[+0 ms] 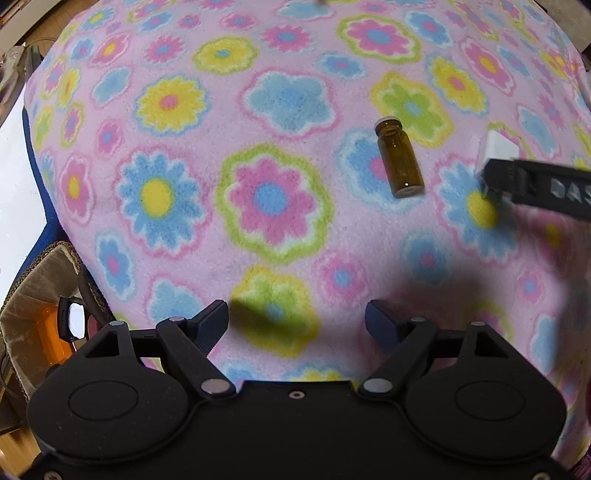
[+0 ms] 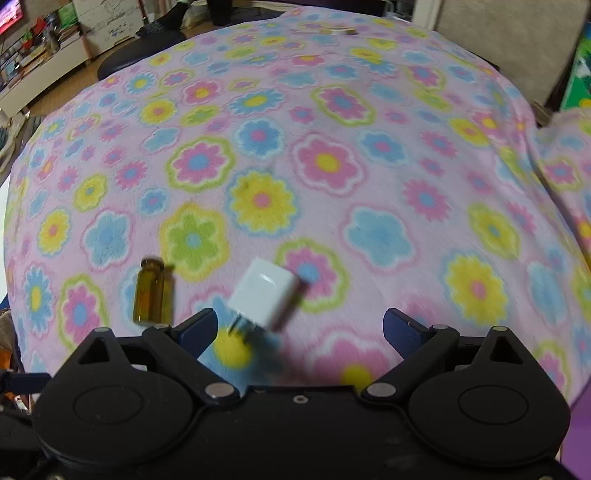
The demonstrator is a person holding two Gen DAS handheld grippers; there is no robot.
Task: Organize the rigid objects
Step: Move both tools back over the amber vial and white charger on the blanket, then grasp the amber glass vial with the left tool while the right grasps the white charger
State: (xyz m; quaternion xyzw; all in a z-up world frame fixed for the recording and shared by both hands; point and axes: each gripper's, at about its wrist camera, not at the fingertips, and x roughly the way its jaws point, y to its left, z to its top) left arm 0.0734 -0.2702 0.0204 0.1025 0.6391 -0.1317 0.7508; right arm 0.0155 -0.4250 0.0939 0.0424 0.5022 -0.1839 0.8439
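A pink fleece blanket (image 2: 369, 122) printed with blue, yellow, green and pink flowers is covering the whole work surface. At the lower left edge of the left wrist view, a fabric-lined woven basket (image 1: 37, 284) is sitting beside the blanket, partly cut off; something orange (image 1: 48, 332) and a dark-rimmed shiny item are lying inside it, too hidden to identify.

The left gripper (image 1: 296, 325) is hovering over the blanket with its jaws spread wide and nothing between them. The right gripper (image 2: 300, 330) is likewise released, jaws wide apart, grasping nothing.

A white plug-in charger cube (image 2: 264, 293) is lying tilted on the blanket just ahead of the right gripper, its metal prongs pointing back toward the left finger; it is blurred. In the left wrist view, the right gripper's black finger is covering most of it.

A small amber glass vial (image 1: 399, 158) is lying on its side near the charger, apart from it, apparently empty.

At the blanket's far edge, a small flat round object (image 2: 338, 31) is too distant to make out.
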